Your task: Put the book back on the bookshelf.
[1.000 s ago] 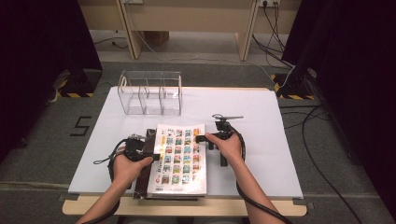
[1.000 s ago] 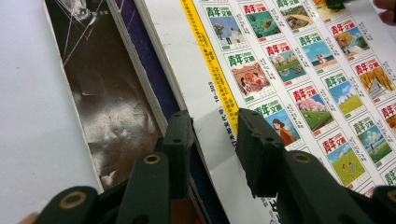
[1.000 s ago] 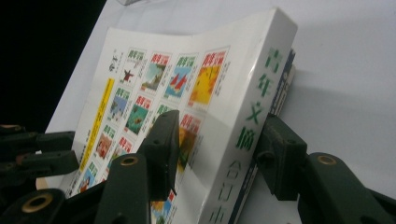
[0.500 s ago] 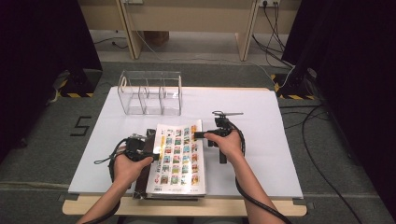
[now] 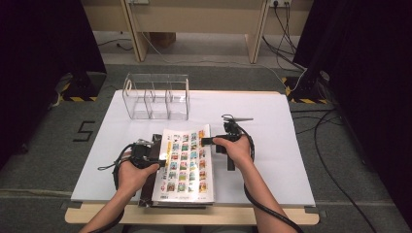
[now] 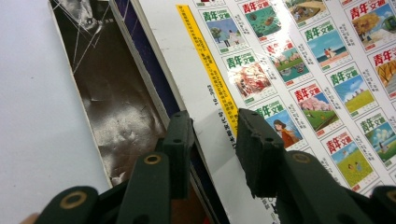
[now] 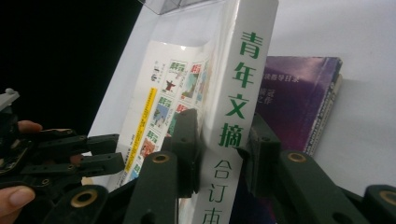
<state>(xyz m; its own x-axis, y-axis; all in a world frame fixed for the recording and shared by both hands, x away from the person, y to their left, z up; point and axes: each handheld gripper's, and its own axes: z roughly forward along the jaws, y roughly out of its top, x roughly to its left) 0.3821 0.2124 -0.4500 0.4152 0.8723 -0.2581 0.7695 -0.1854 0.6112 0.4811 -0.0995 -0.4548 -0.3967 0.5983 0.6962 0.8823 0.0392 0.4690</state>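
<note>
A thick white book [image 5: 187,165] with rows of small cover pictures lies on top of a stack near the table's front edge. My left gripper [image 5: 163,154] holds its left edge. In the left gripper view, one jaw rests on the cover [image 6: 303,70] and the other is by the edge, over a purple book [image 6: 140,60]; the gripper [image 6: 212,135] grips there. My right gripper [image 5: 206,141] is at the book's right side. Its jaws have just been closing and now clamp the spine [image 7: 243,84] with green characters, the gripper [image 7: 219,140] shut on it.
A dark book [image 6: 107,93] and the purple book [image 7: 299,93] lie under the white one. A clear plastic organizer [image 5: 158,99] with compartments stands at the back left of the white table [image 5: 272,126]. Cables trail from both grippers.
The right gripper's jaws have drawn in onto the white book's right edge. Both hands and the book stay where they were.
</note>
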